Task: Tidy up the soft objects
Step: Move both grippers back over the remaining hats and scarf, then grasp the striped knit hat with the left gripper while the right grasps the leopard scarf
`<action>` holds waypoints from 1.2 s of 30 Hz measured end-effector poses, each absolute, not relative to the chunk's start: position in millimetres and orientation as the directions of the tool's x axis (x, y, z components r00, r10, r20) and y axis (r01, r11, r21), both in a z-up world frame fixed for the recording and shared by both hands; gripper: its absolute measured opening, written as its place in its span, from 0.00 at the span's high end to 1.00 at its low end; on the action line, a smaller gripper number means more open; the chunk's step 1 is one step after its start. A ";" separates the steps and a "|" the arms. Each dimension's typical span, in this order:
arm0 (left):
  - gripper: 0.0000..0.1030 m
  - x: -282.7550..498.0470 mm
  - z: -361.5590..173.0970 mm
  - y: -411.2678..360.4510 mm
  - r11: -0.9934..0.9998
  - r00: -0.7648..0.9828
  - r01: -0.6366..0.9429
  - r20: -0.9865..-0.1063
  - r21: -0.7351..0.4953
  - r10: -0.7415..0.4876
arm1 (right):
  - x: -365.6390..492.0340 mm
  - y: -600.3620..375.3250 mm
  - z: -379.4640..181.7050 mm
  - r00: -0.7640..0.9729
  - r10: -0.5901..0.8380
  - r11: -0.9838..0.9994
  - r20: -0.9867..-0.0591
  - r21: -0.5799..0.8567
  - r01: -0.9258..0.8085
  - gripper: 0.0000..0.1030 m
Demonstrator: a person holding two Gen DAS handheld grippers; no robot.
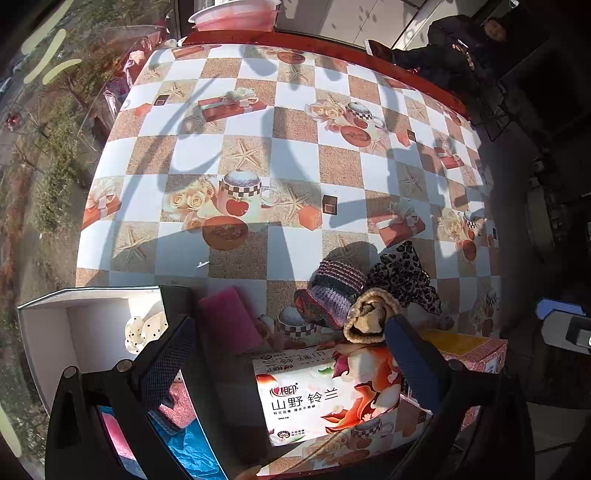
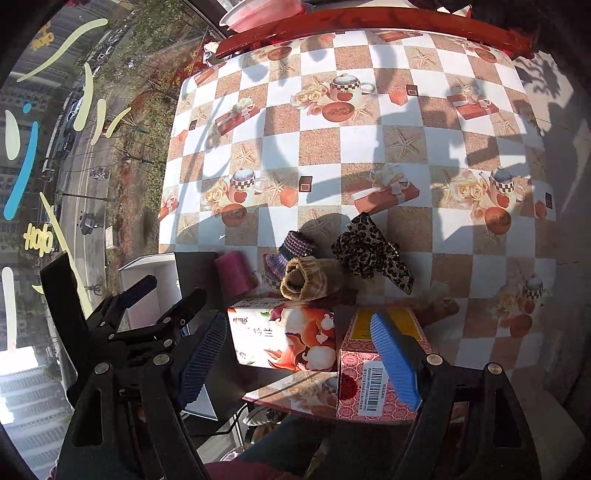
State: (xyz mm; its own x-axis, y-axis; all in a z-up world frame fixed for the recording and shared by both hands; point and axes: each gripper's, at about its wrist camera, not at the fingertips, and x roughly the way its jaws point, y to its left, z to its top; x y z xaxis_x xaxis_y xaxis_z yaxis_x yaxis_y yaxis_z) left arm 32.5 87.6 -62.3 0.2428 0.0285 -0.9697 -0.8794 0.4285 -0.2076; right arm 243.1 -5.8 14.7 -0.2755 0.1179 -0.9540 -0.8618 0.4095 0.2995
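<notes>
My left gripper is open with nothing between its fingers, hovering over a printed tissue pack at the table's near edge. To its left stands a white box holding a cream dotted cloth and pink and blue cloths. Beyond the pack lie a pink towel, a striped knitted hat, a tan fleecy piece and a leopard-print cloth. My right gripper is open and empty too, above the gap between the tissue pack and a red patterned carton.
The table wears a checkered cloth with a red far rim. A pink basin sits beyond it. A window with street below lies to the left. A seated person is at the far right corner.
</notes>
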 end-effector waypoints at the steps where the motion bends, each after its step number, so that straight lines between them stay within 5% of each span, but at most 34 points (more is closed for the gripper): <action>1: 0.00 40.7 -72.0 93.5 0.428 0.226 -0.881 -0.974 -0.201 0.010 | 252.4 -9.8 13.2 -0.274 0.119 0.425 -0.954 0.299 -0.854 0.21; 19: 0.01 124.0 -180.5 109.0 0.497 0.013 -0.852 -0.956 -0.164 -0.292 | 328.8 -17.2 -59.0 -0.338 0.015 0.501 -0.941 0.299 -0.812 0.21; 23: 0.12 129.0 -189.8 105.5 0.510 -0.021 -0.846 -0.947 -0.155 -0.321 | 325.8 -3.5 -73.0 -0.351 -0.018 0.472 -0.936 0.302 -0.829 0.21; 25: 0.28 131.1 -191.3 102.7 0.509 -0.008 -0.842 -0.939 -0.180 -0.345 | 323.8 3.3 -79.3 -0.355 -0.033 0.459 -0.934 0.302 -0.836 0.21; 26: 0.49 131.1 -191.7 101.7 0.503 -0.004 -0.844 -0.936 -0.186 -0.352 | 322.8 6.5 -81.6 -0.357 -0.038 0.453 -0.933 0.302 -0.839 0.21; 29: 0.58 127.2 -188.4 101.4 0.485 0.013 -0.855 -0.943 -0.183 -0.332 | 320.4 16.1 -90.7 -0.354 -0.060 0.429 -0.933 0.296 -0.853 0.21; 36: 0.59 95.1 -171.9 113.3 0.344 0.104 -0.920 -0.963 -0.188 -0.248 | 308.4 44.6 -128.3 -0.310 -0.123 0.351 -0.943 0.251 -0.902 0.21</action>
